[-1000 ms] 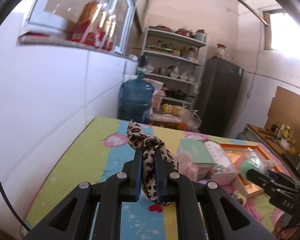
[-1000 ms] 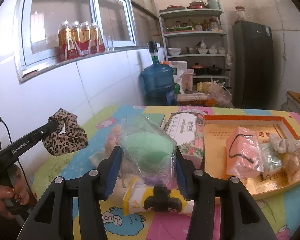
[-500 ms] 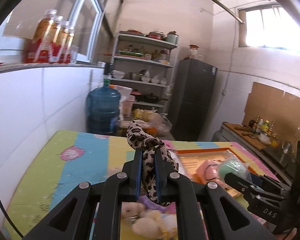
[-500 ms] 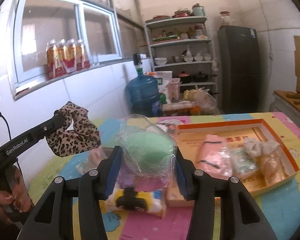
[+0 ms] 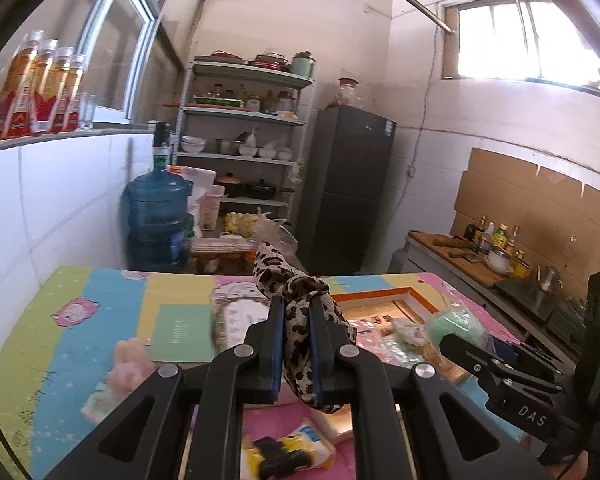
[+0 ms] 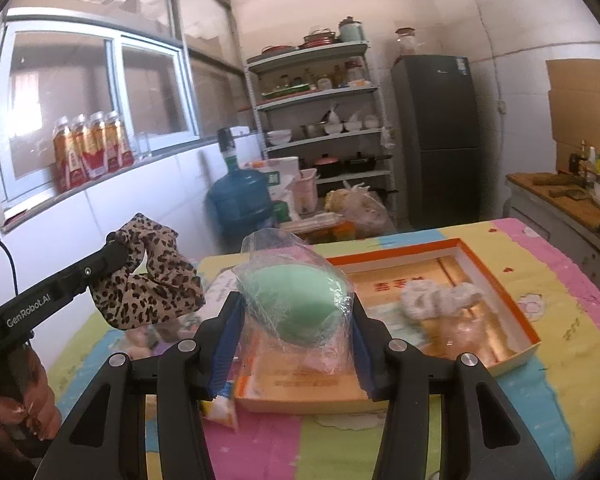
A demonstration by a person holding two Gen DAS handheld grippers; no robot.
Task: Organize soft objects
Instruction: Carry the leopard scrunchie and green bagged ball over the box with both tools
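The left gripper is clamped on a leopard-print fabric scrunchie, frame centre. The right gripper holds a green egg-shaped sponge in clear plastic wrap — above the orange-rimmed shallow cardboard box on the bench.

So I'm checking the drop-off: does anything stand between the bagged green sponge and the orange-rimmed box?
Nothing visible does. The right gripper holds the green sponge above the orange-rimmed box's near end, with only air below it.
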